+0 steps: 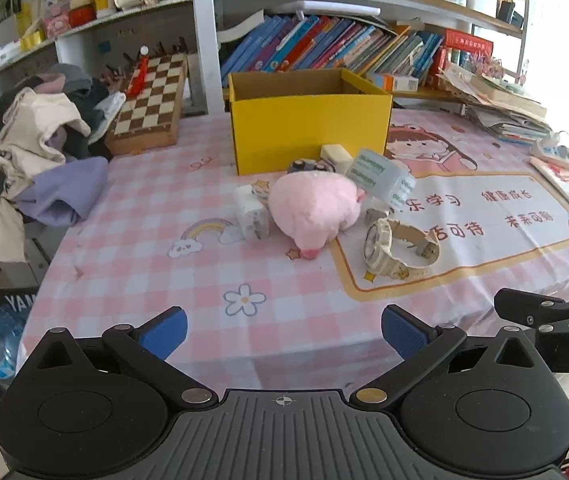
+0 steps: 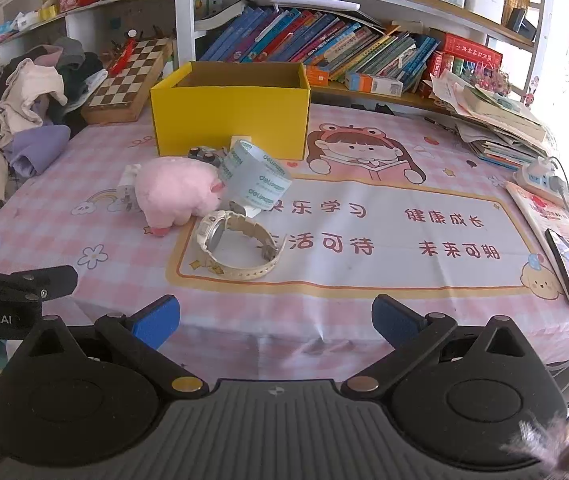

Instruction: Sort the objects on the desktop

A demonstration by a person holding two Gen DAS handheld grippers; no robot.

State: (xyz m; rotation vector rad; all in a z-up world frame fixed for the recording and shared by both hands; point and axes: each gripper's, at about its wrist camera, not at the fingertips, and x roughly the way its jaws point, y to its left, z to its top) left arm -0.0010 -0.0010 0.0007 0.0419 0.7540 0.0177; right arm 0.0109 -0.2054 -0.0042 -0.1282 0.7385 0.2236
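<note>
Yellow cardboard box [image 1: 308, 128] stands open at the rear of the desk; the pink plush toy [image 1: 316, 208], cream wristwatch [image 2: 240, 246], tape roll [image 2: 256, 180] and white charger [image 1: 250, 216] cluster before it. Left gripper [image 1: 284, 332] and right gripper [image 2: 276, 320] hover short of them, jaws wide, empty. Recommend taking the watch first by its strap, clear of neighbours.

We find a pink plush toy [image 1: 314, 208] lying beside a tilted tape roll [image 1: 380, 180], a cream wristwatch [image 1: 398, 250] on its side, and an open, upright yellow box [image 1: 310, 136] behind.
</note>
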